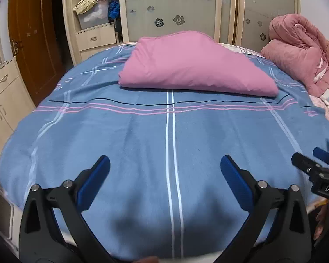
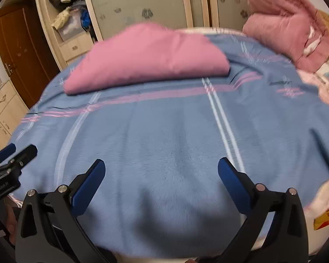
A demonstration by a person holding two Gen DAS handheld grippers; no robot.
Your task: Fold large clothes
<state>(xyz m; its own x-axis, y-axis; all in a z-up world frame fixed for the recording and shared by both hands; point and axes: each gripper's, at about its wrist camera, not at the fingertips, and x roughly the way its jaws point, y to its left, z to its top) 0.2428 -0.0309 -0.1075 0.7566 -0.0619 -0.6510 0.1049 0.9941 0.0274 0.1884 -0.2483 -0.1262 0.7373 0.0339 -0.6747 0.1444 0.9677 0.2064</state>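
A large blue sheet (image 1: 125, 135) (image 2: 164, 135) with pink and white stripes lies spread flat over the bed. A folded pink cloth (image 1: 193, 65) (image 2: 147, 59) rests on its far half. A dusty-pink padded coat (image 1: 302, 50) (image 2: 289, 28) is heaped at the bed's far right corner. My left gripper (image 1: 164, 175) hovers open over the sheet's near edge, nothing between its blue pads. My right gripper (image 2: 161, 179) is open too, just to the right of it over the same edge. Each gripper shows at the other view's side (image 1: 318, 164) (image 2: 8, 160). The right wrist view is motion-blurred.
A wardrobe with frosted flowered doors (image 1: 171, 6) stands behind the bed; its open shelf (image 1: 96, 11) is stuffed with clothes. A brown door (image 1: 33, 39) and cream cabinets (image 1: 4, 96) are at the left. A patterned bedsheet (image 2: 326, 83) shows at the right.
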